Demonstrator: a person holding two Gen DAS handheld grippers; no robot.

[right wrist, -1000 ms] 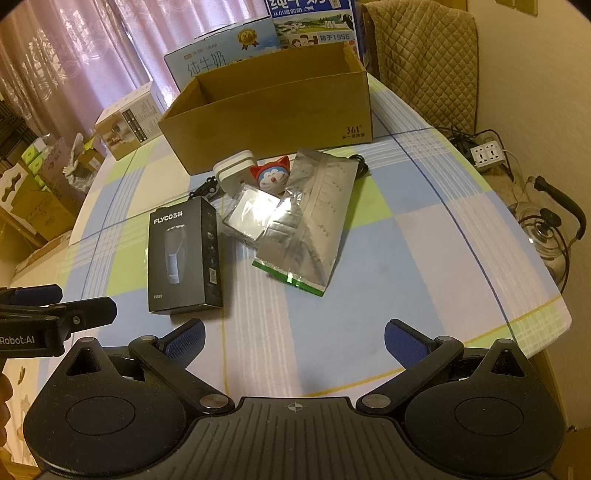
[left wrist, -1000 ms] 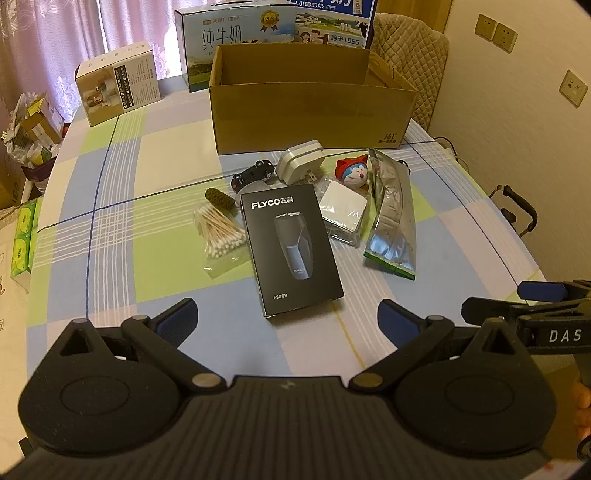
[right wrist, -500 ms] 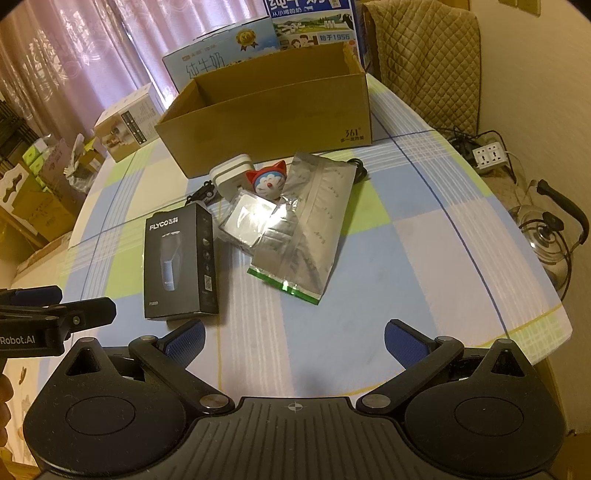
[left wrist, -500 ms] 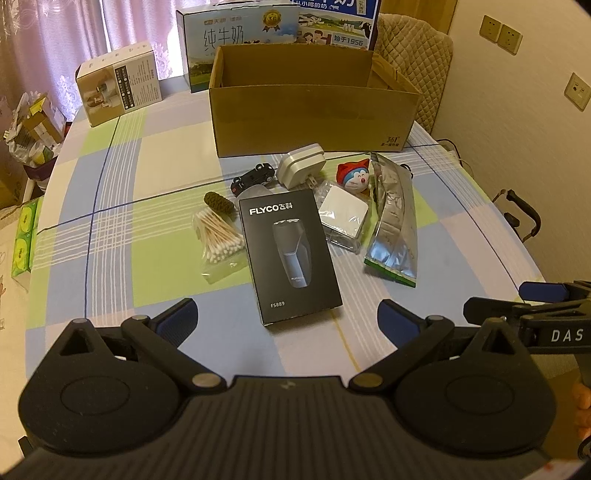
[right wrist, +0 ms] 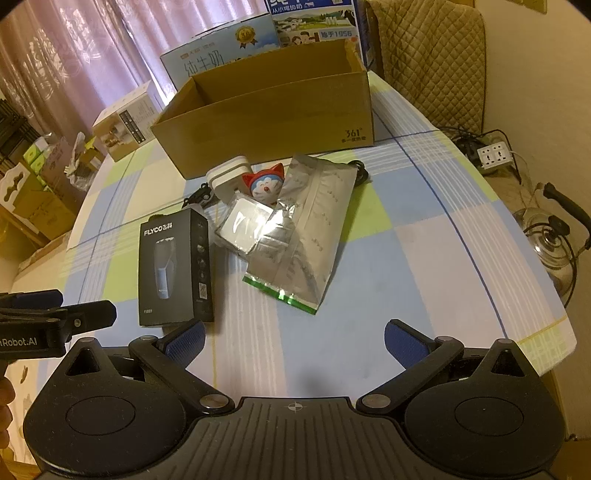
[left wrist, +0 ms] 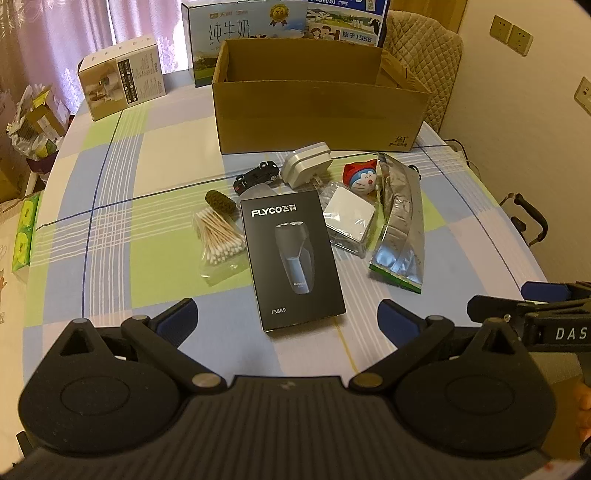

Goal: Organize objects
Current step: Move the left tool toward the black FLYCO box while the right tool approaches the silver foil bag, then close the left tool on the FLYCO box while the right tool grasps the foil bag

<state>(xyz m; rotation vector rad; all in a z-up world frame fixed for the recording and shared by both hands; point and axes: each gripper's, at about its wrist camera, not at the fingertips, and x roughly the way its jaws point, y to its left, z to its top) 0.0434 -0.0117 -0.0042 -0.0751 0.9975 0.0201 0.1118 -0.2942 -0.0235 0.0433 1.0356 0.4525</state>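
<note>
An open cardboard box (left wrist: 317,110) (right wrist: 273,110) stands at the back of the checked table. In front of it lie a black FLYCO shaver box (left wrist: 293,258) (right wrist: 173,269), a bag of cotton swabs (left wrist: 219,243), a dark pine cone (left wrist: 220,200), a black toy car (left wrist: 256,177), a white charger (left wrist: 306,164) (right wrist: 227,177), a Doraemon figure (left wrist: 361,179) (right wrist: 266,186), a white square in clear wrap (left wrist: 349,218) (right wrist: 243,223) and a silver foil pouch (left wrist: 400,225) (right wrist: 310,232). My left gripper (left wrist: 287,320) is open and empty just before the shaver box. My right gripper (right wrist: 293,338) is open and empty near the front edge.
Milk cartons (left wrist: 258,26) and a white product box (left wrist: 122,86) stand behind and left of the cardboard box. A padded chair (right wrist: 428,55) is at the back right. A power strip (right wrist: 495,155) and a kettle (right wrist: 550,240) lie beyond the table's right edge.
Both grippers have edged forward toward the objects; everything on the table sits slightly closer in view. Nothing was touched or moved.
</note>
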